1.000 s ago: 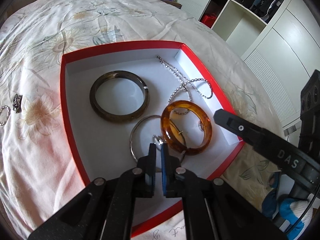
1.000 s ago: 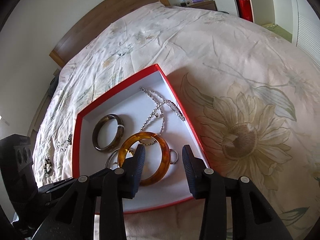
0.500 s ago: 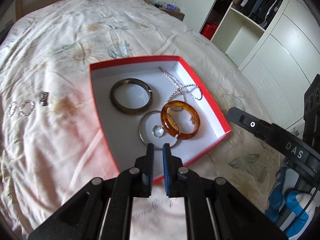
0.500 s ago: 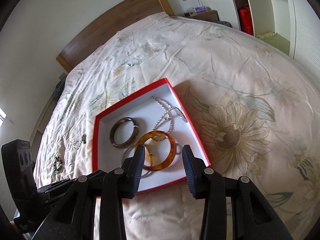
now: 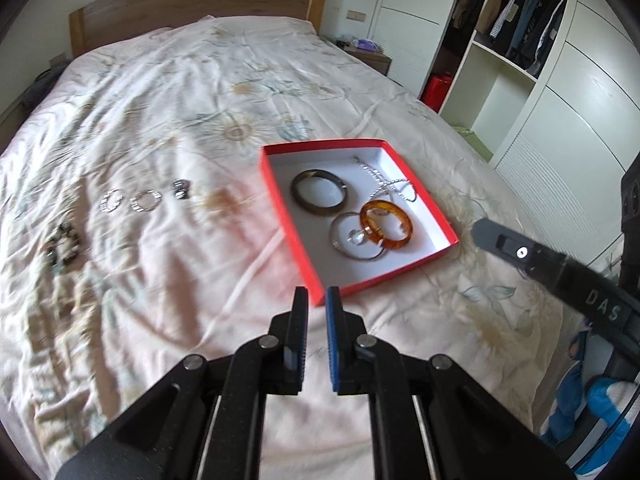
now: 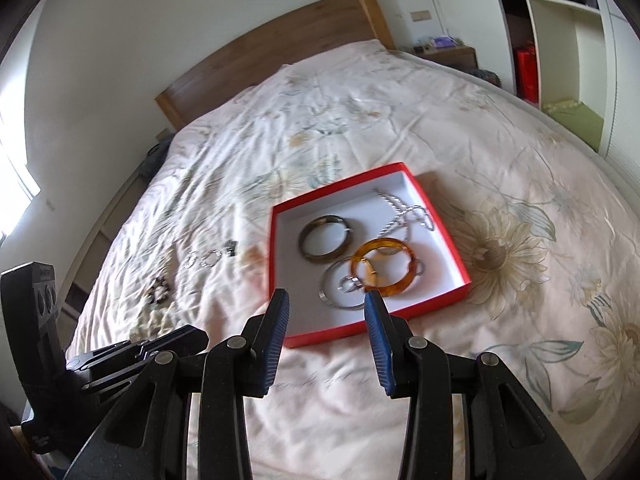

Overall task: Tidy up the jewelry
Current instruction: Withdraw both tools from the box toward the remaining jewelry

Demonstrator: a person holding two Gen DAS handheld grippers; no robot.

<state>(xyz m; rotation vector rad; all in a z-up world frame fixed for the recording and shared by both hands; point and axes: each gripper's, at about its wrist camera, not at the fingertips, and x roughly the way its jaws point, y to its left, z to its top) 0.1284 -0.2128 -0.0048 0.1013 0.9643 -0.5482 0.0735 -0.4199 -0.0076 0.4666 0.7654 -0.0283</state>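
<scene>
A red box (image 5: 286,208) (image 6: 276,256) with a white inside lies on the bed. In it are a dark bangle (image 5: 319,192) (image 6: 326,239), an amber bangle (image 5: 386,225) (image 6: 385,267), a thin silver bangle (image 5: 352,240) (image 6: 340,280) with a small ring (image 5: 355,236), and a silver chain (image 5: 386,182) (image 6: 404,212). My left gripper (image 5: 317,298) is empty, its jaws a narrow gap apart, above the sheet just in front of the box. My right gripper (image 6: 326,300) is open and empty above the box's near edge.
On the flowered sheet left of the box lie two silver hoops (image 5: 130,200) (image 6: 204,258), a small dark ring (image 5: 181,189) (image 6: 231,247) and a dark beaded bracelet (image 5: 62,246) (image 6: 160,290). A wooden headboard (image 5: 192,4) is at the far end. A wardrobe (image 5: 560,80) stands at the right.
Both grippers have pulled back and up from the box, so it looks smaller and farther. The left jaws, shut by the small ring a second ago, have parted slightly; the ring lies in the box.
</scene>
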